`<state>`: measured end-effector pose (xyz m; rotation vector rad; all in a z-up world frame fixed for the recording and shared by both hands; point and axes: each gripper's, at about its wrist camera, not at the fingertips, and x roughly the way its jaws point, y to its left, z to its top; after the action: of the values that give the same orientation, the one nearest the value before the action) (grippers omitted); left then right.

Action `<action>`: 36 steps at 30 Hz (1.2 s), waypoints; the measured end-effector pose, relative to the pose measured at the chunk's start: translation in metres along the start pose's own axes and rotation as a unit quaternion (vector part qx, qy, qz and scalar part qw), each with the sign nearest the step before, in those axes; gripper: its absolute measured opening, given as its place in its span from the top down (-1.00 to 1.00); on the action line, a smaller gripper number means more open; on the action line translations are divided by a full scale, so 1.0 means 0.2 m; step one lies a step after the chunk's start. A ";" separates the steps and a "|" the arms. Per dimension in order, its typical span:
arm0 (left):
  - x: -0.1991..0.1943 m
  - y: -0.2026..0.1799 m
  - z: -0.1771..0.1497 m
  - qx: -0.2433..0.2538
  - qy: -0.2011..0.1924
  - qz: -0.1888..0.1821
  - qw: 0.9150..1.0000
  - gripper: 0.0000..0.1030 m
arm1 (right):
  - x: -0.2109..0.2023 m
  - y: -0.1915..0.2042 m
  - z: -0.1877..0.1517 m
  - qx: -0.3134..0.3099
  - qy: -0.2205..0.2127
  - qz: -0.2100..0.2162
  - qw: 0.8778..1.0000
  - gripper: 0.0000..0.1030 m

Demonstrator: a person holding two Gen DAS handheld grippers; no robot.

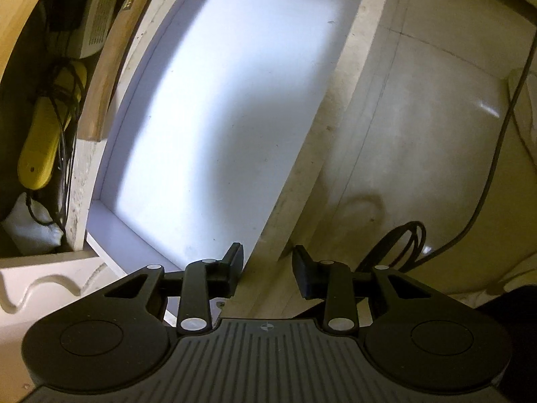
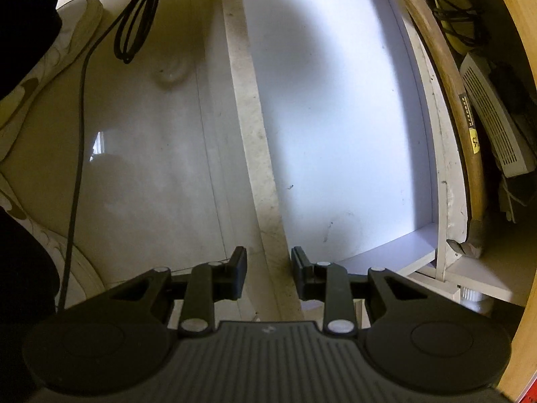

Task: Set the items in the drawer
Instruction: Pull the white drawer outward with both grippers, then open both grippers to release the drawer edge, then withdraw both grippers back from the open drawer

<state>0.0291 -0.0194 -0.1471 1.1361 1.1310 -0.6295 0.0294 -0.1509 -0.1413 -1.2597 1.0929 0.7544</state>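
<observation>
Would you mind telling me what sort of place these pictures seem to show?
Probably a home storage spot, low over a tiled floor: a pulled-out white drawer lies open, and in the wooden cabinet beside it sit a wooden handle, a white vented box and tangled cables.

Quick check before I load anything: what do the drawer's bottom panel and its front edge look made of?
Drawer bottom panel: looks like smooth white laminated board with a matte finish; it is flat, shows even glare and a few dark scuffs. Front edge: looks like raw particleboard or unfinished pale wood; it is speckled, rough and grimy. The exact core of either cannot be told from here.
</observation>
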 end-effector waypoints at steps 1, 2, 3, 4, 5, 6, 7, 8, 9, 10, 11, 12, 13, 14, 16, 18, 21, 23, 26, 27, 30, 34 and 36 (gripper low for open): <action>0.00 0.00 0.00 -0.001 0.000 -0.001 1.000 0.40 | 0.00 0.00 0.00 0.001 0.000 0.001 1.000 0.39; 0.00 0.00 0.00 0.000 0.000 -0.001 1.000 0.40 | 0.00 0.00 0.00 0.001 0.000 0.001 1.000 0.39; 0.00 0.00 0.00 0.001 0.000 -0.001 1.000 0.40 | 0.01 0.00 0.00 0.000 0.000 0.001 1.000 0.39; 0.00 0.01 0.00 0.000 0.000 -0.001 1.000 0.40 | 0.01 -0.01 0.00 0.000 0.000 0.002 1.000 0.39; 0.00 0.00 0.00 0.000 0.000 -0.002 1.000 0.40 | 0.01 -0.01 0.00 0.001 0.000 0.002 1.000 0.39; -0.01 0.00 0.00 0.001 0.000 -0.002 1.000 0.40 | 0.01 -0.01 0.00 0.001 0.000 0.003 1.000 0.39; -0.01 0.00 0.00 0.001 0.000 -0.002 1.000 0.40 | 0.01 -0.01 0.00 0.003 0.000 0.004 1.000 0.39; -0.01 0.00 0.00 0.001 0.001 -0.002 1.000 0.40 | 0.01 -0.01 0.00 0.004 -0.001 0.004 1.000 0.39; -0.01 0.00 0.00 0.001 0.001 -0.002 1.000 0.40 | 0.00 0.00 0.00 0.006 -0.001 0.005 1.000 0.39; -0.01 0.00 0.00 0.001 0.000 -0.002 1.000 0.40 | 0.00 0.00 0.00 0.009 -0.001 0.005 1.000 0.39; -0.01 0.00 0.00 0.000 0.000 -0.003 1.000 0.39 | 0.00 0.00 0.01 0.012 -0.002 0.006 1.000 0.39; -0.01 0.01 0.00 -0.001 0.001 -0.003 1.000 0.39 | 0.00 0.00 0.01 0.015 -0.003 0.007 1.000 0.39; -0.01 0.01 0.00 -0.001 0.001 -0.004 1.000 0.39 | 0.00 0.00 0.01 0.018 -0.003 0.009 1.000 0.35; -0.01 0.01 0.00 -0.001 0.001 -0.004 1.000 0.37 | -0.02 0.01 0.01 0.022 -0.005 0.011 1.000 0.34; 0.00 0.01 0.01 -0.002 0.001 -0.005 1.000 0.36 | -0.02 0.01 0.01 0.031 -0.012 0.006 0.999 -0.34; 0.00 0.00 0.01 -0.001 0.003 0.001 1.000 0.26 | -0.04 0.03 0.02 0.034 -0.028 -0.018 0.999 -0.99; 0.01 -0.02 0.02 0.007 0.004 0.025 1.000 -0.26 | -0.06 0.01 0.02 0.052 -0.046 -0.015 0.997 -0.99; 0.01 -0.03 0.02 0.007 0.001 0.038 0.999 -0.38 | -0.07 0.01 0.02 0.059 -0.051 -0.015 0.997 -0.99; 0.00 -0.02 0.02 0.001 -0.002 0.048 0.999 -0.45 | -0.07 0.01 0.03 0.059 -0.051 -0.016 0.997 -0.99; -0.01 -0.02 0.02 -0.003 -0.002 0.047 0.999 -0.45 | -0.07 0.01 0.03 0.058 -0.051 -0.017 0.997 -0.99; -0.02 -0.03 0.02 -0.005 -0.004 0.040 0.999 -0.45 | -0.06 0.00 0.02 0.064 -0.051 -0.018 0.996 -0.99; -0.06 -0.04 0.04 -0.021 -0.009 0.026 0.999 -0.45 | -0.11 -0.02 0.03 0.100 -0.065 -0.014 0.993 -0.99; -0.08 -0.03 0.04 -0.040 -0.013 0.016 0.999 -0.45 | -0.13 -0.04 0.03 0.122 -0.076 -0.009 0.990 -0.99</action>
<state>0.0211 -0.0314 -0.1341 1.0721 1.1039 -0.5671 0.0286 -0.1435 -0.1144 -0.9885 1.0151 0.6689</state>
